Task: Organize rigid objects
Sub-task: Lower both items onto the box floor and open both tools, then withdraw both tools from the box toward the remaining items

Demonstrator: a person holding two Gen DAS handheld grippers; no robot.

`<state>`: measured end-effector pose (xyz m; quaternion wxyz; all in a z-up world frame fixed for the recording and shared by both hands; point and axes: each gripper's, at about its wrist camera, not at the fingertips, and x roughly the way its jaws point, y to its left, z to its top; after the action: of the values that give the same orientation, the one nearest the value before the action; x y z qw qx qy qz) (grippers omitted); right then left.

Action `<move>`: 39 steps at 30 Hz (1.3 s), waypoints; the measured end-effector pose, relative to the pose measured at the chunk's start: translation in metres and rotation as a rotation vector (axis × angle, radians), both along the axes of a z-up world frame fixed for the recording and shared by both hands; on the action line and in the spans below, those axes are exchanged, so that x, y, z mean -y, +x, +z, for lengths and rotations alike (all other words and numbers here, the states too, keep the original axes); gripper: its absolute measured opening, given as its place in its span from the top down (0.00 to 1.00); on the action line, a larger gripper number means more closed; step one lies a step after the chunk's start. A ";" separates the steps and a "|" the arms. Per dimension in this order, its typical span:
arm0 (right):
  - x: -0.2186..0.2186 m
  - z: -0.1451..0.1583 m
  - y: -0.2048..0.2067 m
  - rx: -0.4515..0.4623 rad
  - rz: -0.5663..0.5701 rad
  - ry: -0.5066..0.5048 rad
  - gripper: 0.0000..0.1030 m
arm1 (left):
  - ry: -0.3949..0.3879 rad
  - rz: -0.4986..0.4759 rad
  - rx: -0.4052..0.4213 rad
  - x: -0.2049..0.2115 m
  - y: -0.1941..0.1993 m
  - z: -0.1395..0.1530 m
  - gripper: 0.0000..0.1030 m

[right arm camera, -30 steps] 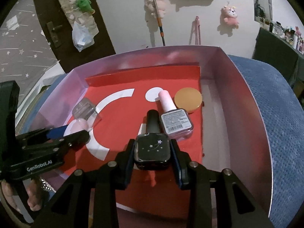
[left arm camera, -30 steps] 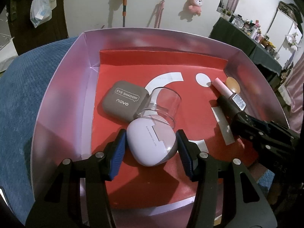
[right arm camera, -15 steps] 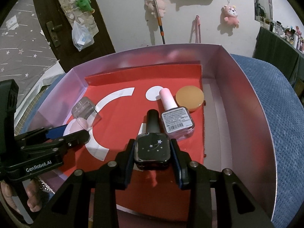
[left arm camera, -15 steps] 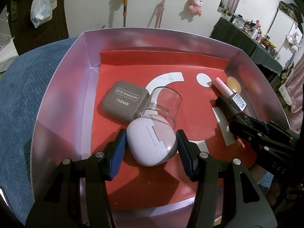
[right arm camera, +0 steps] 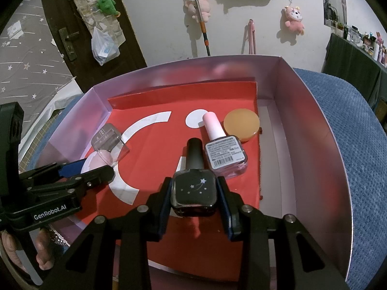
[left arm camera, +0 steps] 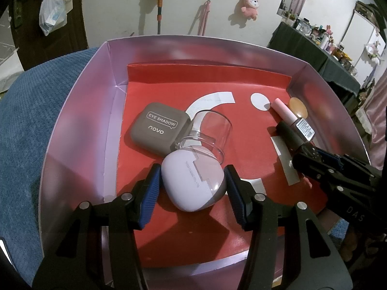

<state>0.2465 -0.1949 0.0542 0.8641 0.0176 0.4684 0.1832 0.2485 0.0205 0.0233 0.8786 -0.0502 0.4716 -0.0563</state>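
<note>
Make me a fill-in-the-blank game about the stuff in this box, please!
1. The right tool is shut on the square black nail polish bottle with tiny white ____ on it.
2. The flat grey-brown case says "EYE ____".
3. The pink-capped clear nail polish bottle lies next to a round ____ disc.
4. The pale lilac rounded case sits between the fingers of the ____ tool.

Missing words: stars; SHADOW; orange; left

Eyeshadow case (left arm camera: 158,128) left in box (left arm camera: 79,130), bottles (right arm camera: 226,155) right, disc (right arm camera: 241,125) behind
</note>
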 end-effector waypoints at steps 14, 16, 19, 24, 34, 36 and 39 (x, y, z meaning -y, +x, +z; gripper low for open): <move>0.003 0.002 0.000 -0.007 0.002 0.022 0.60 | 0.021 0.002 -0.005 0.004 -0.002 0.001 0.42; 0.004 0.004 -0.001 0.000 0.001 0.028 0.59 | 0.019 -0.002 -0.005 0.004 -0.003 0.002 0.41; 0.005 0.008 -0.003 0.011 -0.002 0.036 0.52 | 0.021 -0.004 0.000 0.005 -0.006 0.004 0.39; 0.005 0.013 -0.007 0.022 0.000 0.042 0.50 | 0.031 -0.009 0.027 0.009 -0.012 0.011 0.34; 0.006 0.034 -0.021 0.082 0.001 0.060 0.37 | 0.062 -0.020 0.081 0.016 -0.023 0.026 0.19; 0.006 0.038 -0.024 0.095 0.003 0.062 0.33 | 0.060 -0.021 0.090 0.017 -0.026 0.029 0.17; 0.007 0.043 -0.028 0.107 0.003 0.071 0.31 | 0.067 -0.015 0.111 0.016 -0.030 0.035 0.09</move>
<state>0.2180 -0.2017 0.0975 0.8864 0.0377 0.4150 0.2016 0.2183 0.0048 0.0580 0.9041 -0.0140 0.4241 -0.0498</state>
